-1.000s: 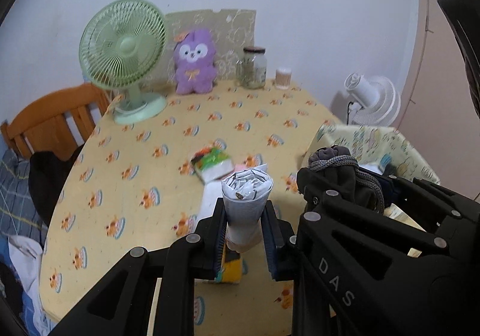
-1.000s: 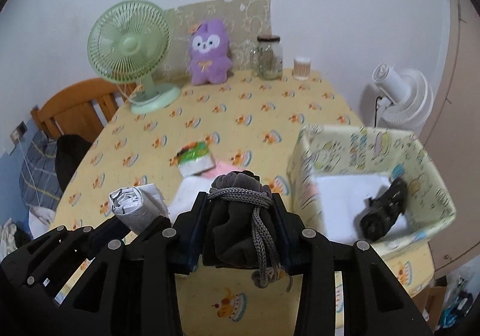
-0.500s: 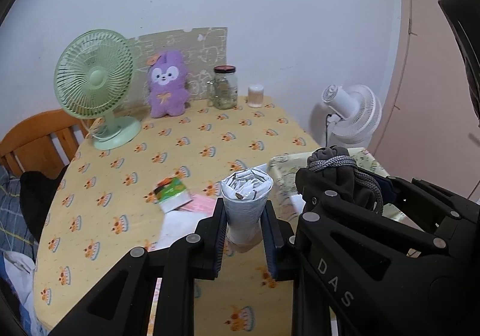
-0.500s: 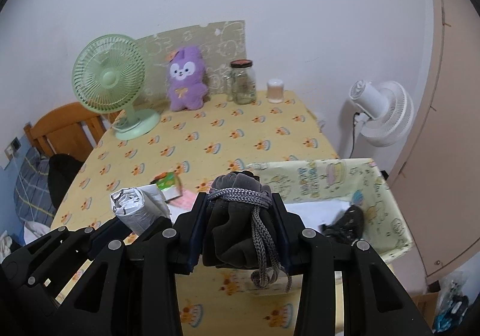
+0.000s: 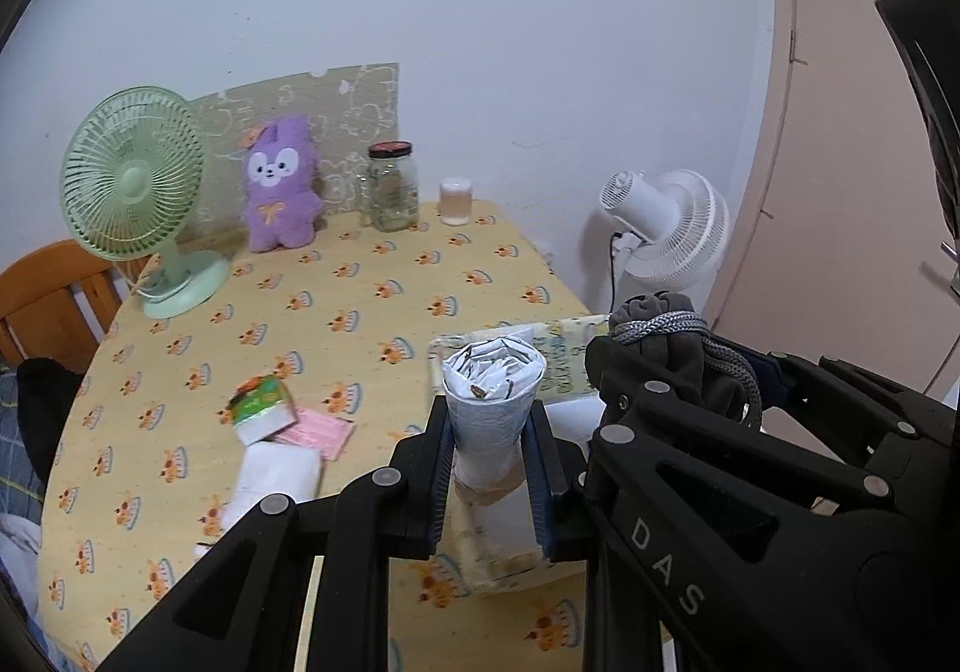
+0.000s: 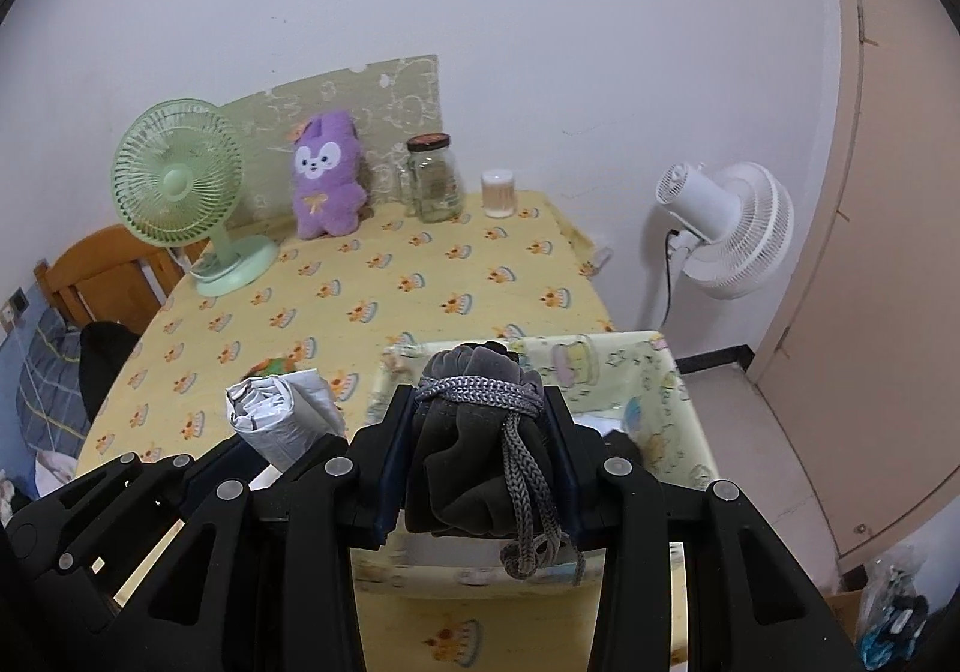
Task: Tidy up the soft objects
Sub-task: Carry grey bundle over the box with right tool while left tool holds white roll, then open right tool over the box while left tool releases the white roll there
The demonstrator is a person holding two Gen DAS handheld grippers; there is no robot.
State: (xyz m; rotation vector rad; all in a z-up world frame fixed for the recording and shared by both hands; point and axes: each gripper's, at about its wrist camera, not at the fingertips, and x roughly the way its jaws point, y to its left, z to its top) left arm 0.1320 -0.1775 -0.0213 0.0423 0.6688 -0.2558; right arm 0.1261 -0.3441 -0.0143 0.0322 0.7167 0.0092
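**Reader:** What are you holding, and where?

**Describer:** Your left gripper [image 5: 492,462] is clamped on a rolled white and silver packet [image 5: 493,402], which stands upright between the pads with its crumpled end pointing up. Your right gripper [image 6: 480,468] is closed on a dark grey drawstring pouch [image 6: 474,450] whose braided cord dangles below the fingers. Both are lifted clear of the yellow tablecloth [image 6: 372,288].

**Reader:** And where do they go?

**Describer:** Probably into the fabric basket [image 6: 666,402] at the table's near right edge (pale, printed with cartoon figures). It sits directly below and ahead of your right gripper, so the pouch is already above its opening. From your left gripper the basket [image 5: 564,366] lies ahead and to the right, with the packet over its left wall. Your right hand is the nearer one.

**Reader:** Anything left out?

**Describer:** A green tissue pack [image 5: 261,408], a pink packet [image 5: 318,432] and a white packet [image 5: 276,477] lie close together on the cloth, left of the basket.
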